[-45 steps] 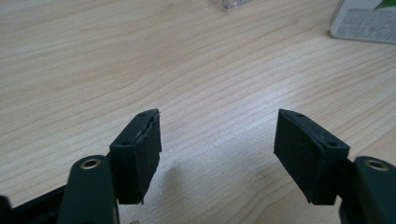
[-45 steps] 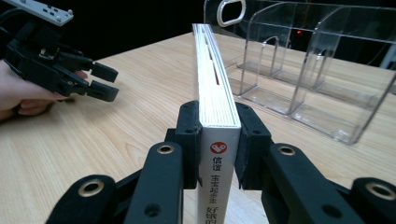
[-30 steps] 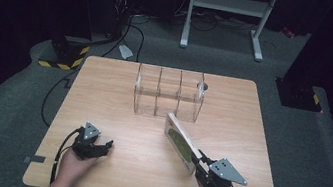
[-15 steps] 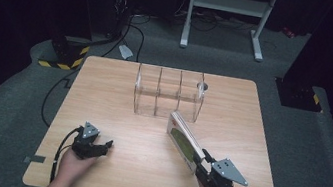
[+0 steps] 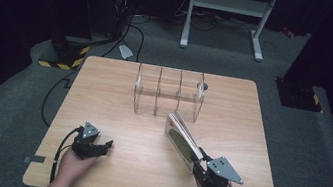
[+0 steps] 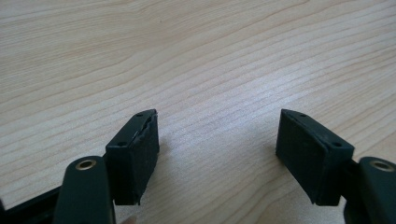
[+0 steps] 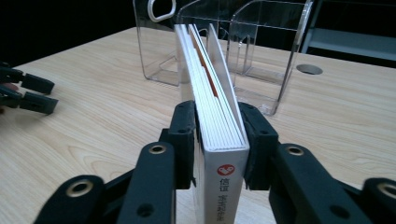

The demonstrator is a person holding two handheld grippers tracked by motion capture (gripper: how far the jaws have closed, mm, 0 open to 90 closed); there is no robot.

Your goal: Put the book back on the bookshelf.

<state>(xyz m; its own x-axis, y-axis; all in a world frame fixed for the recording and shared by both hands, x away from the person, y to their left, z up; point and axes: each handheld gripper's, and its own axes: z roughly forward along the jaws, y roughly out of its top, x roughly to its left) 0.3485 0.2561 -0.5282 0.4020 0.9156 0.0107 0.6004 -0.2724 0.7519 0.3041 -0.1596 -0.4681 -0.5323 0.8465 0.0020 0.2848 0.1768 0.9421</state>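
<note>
A thin white book (image 5: 182, 137) stands on edge on the wooden table (image 5: 118, 96), its far end close to the clear plastic file holder (image 5: 168, 94). My right gripper (image 5: 197, 160) is shut on the book's spine end. Its jaws have just been closing, with the book between them. In the right gripper view both pads press on the book (image 7: 212, 107) at my right gripper (image 7: 218, 122), and the file holder (image 7: 261, 42) stands just behind. My left gripper (image 5: 104, 145) rests open near the table's front left. The left gripper view shows my left gripper (image 6: 217, 135) with only bare wood between its jaws.
The file holder has three upright compartments. A round cable hole (image 5: 202, 85) sits in the table beside it. A white stand's base (image 5: 229, 4) and cables (image 5: 130, 22) lie on the grey floor beyond the table. In the right gripper view, the left gripper's fingers (image 7: 28, 91) show at the far left.
</note>
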